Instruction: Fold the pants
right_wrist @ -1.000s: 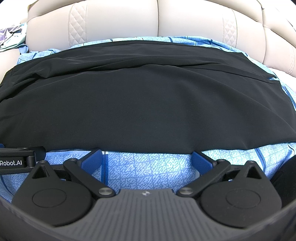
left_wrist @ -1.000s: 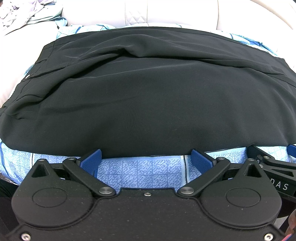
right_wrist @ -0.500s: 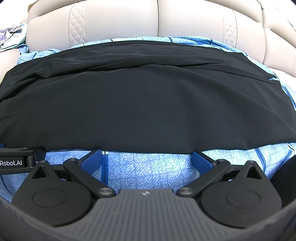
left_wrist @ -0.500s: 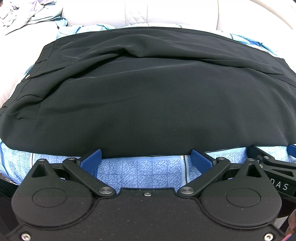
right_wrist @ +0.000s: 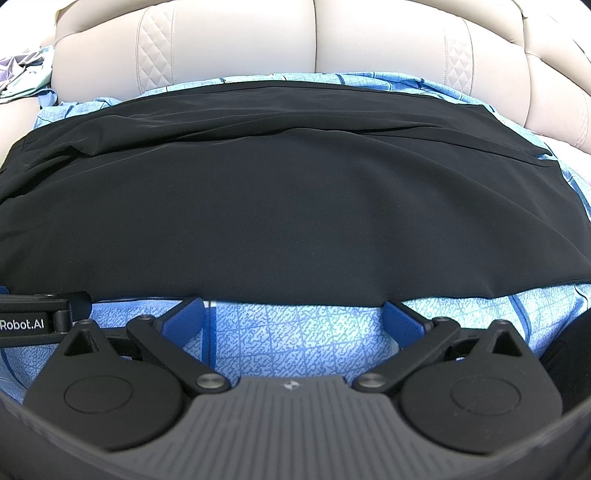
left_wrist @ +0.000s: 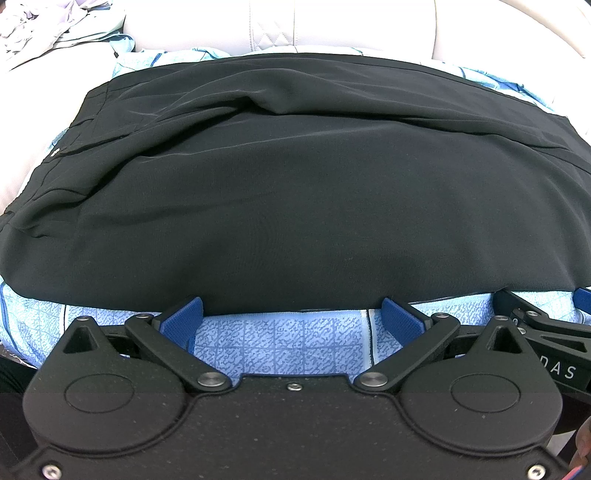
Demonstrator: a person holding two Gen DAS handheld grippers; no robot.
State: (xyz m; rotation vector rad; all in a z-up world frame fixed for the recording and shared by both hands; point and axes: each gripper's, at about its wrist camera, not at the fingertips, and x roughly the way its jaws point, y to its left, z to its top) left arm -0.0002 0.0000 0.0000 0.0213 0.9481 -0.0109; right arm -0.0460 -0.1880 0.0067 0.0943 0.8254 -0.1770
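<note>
Black pants (left_wrist: 295,192) lie folded over, spread wide on a blue patterned cloth (left_wrist: 288,339) on a sofa seat. They also fill the right wrist view (right_wrist: 280,206). My left gripper (left_wrist: 293,314) is open and empty, its blue pads (left_wrist: 184,321) right at the near edge of the pants. My right gripper (right_wrist: 293,314) is open and empty, its pads (right_wrist: 400,317) at the same near edge. Each gripper shows at the side of the other's view: the right one (left_wrist: 546,332) and the left one (right_wrist: 37,321).
The cream sofa backrest (right_wrist: 314,40) rises behind the pants. A heap of pale clothes (left_wrist: 48,26) lies at the far left. The blue cloth (right_wrist: 535,306) extends past the pants on the near and right sides.
</note>
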